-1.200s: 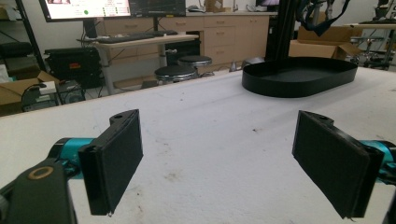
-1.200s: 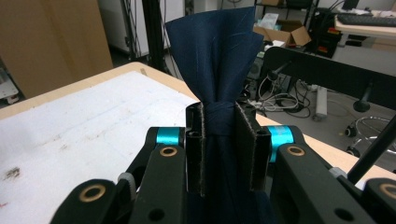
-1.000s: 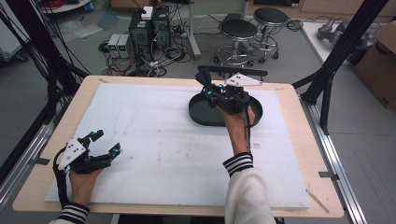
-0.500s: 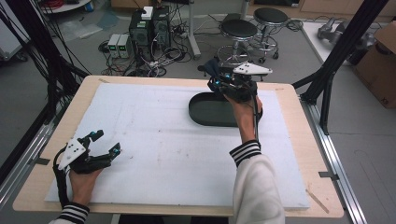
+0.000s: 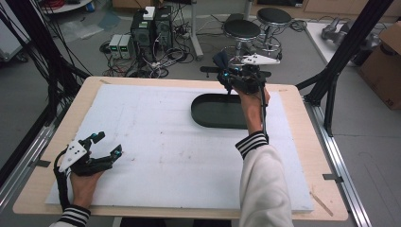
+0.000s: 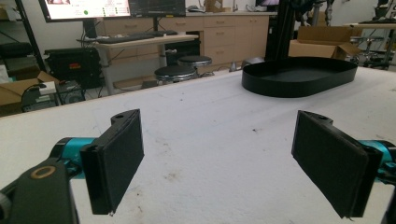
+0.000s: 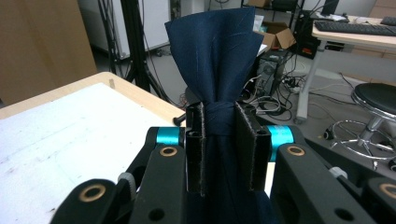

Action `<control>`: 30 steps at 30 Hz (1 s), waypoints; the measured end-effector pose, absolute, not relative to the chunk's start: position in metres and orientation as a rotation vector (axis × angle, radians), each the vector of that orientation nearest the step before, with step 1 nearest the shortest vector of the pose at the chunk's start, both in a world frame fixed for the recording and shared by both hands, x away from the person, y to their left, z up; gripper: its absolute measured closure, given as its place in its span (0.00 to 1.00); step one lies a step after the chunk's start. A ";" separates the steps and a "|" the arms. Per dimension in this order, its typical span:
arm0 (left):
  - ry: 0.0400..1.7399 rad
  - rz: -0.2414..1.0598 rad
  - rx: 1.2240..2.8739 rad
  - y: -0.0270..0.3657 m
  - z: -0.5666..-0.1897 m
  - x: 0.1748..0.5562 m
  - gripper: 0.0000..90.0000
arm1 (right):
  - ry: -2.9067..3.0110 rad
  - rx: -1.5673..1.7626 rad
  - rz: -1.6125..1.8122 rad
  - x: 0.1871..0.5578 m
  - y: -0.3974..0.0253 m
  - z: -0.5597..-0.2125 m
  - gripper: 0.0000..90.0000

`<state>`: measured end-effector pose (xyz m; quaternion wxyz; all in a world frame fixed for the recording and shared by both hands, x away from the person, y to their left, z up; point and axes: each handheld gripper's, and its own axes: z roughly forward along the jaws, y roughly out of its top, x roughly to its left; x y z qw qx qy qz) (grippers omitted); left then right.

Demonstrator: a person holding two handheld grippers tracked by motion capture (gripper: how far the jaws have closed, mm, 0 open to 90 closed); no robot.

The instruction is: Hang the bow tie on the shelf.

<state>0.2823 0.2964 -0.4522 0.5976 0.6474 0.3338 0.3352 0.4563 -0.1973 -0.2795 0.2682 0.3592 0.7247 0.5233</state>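
A dark blue cloth (image 7: 215, 51) is pinched at its bunched middle between the jaws of my right gripper (image 7: 219, 135), and it fans out above them. In the high view that right gripper (image 5: 226, 76) hangs in the air over the table's far edge, just beyond the black oval tray (image 5: 213, 112), with the cloth (image 5: 220, 58) sticking out past it. My left gripper (image 5: 108, 143) rests at the near left of the white board (image 5: 156, 142), its jaws wide apart. Nothing lies between its black pads (image 6: 119, 158); the tray (image 6: 299, 77) is far ahead to its right.
The white board covers most of a wooden tabletop (image 5: 307, 156). Black frame posts (image 5: 340, 61) stand at the table's far corners. Stools (image 5: 241, 30), computer boxes (image 5: 151, 23) and cables lie on the floor beyond the far edge.
The right gripper has risen from over the tray and moved toward the far edge, carrying the blue cloth. The left gripper has stayed put.
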 end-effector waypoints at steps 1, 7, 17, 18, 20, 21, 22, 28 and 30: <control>0.774 0.778 1.502 0.296 -0.452 0.282 0.19 | 1.955 0.970 1.412 0.458 -0.198 -0.279 0.83; 0.773 0.779 1.503 0.296 -0.452 0.282 0.19 | 1.939 1.003 1.399 0.466 -0.201 -0.283 0.83; 0.773 0.780 1.503 0.296 -0.452 0.282 0.19 | 1.895 1.102 1.320 0.473 -0.215 -0.291 0.83; 0.773 0.779 1.503 0.296 -0.452 0.282 0.19 | 1.890 1.115 1.319 0.473 -0.215 -0.292 0.83; 0.772 0.780 1.503 0.296 -0.452 0.282 0.19 | 1.891 1.130 1.299 0.474 -0.216 -0.294 0.83; 0.772 0.779 1.503 0.296 -0.452 0.282 0.19 | 1.890 1.140 1.289 0.474 -0.215 -0.294 0.83; 0.773 0.780 1.503 0.296 -0.452 0.282 0.19 | 1.892 1.143 1.285 0.475 -0.215 -0.295 0.83; 0.772 0.778 1.502 0.296 -0.452 0.282 0.19 | 1.900 1.166 1.246 0.477 -0.212 -0.299 0.83; 0.770 0.779 1.504 0.296 -0.452 0.282 0.19 | 1.910 1.177 1.234 0.478 -0.210 -0.301 0.83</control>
